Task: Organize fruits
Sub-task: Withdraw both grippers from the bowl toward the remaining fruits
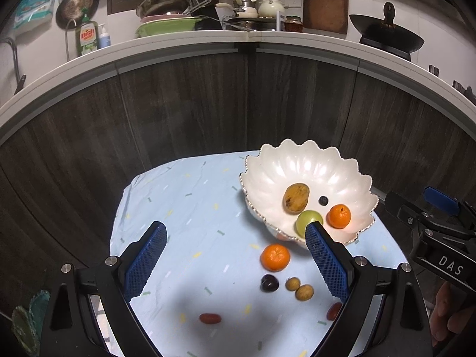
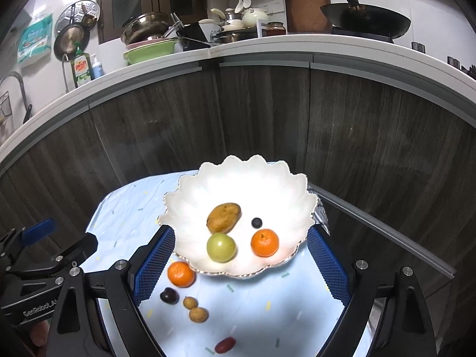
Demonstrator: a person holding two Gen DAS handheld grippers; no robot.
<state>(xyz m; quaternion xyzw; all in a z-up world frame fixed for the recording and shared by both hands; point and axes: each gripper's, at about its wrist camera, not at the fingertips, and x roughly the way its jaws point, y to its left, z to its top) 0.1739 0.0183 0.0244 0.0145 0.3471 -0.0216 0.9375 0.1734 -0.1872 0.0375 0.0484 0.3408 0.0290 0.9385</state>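
A white scalloped bowl stands on a pale blue cloth. It holds a mango, a green apple, a tangerine and a blueberry. In front of it on the cloth lie a second tangerine, a dark plum, two longans and two red tomatoes. My left gripper hovers open and empty over the cloth, left of the bowl. Facing the bowl's near rim, my right gripper is open and empty.
Dark wood cabinet doors rise close behind the small table. Above them runs a white counter crowded with pots, dishes and a wok. The cloth's left half has no fruit on it. A hand holds the right gripper.
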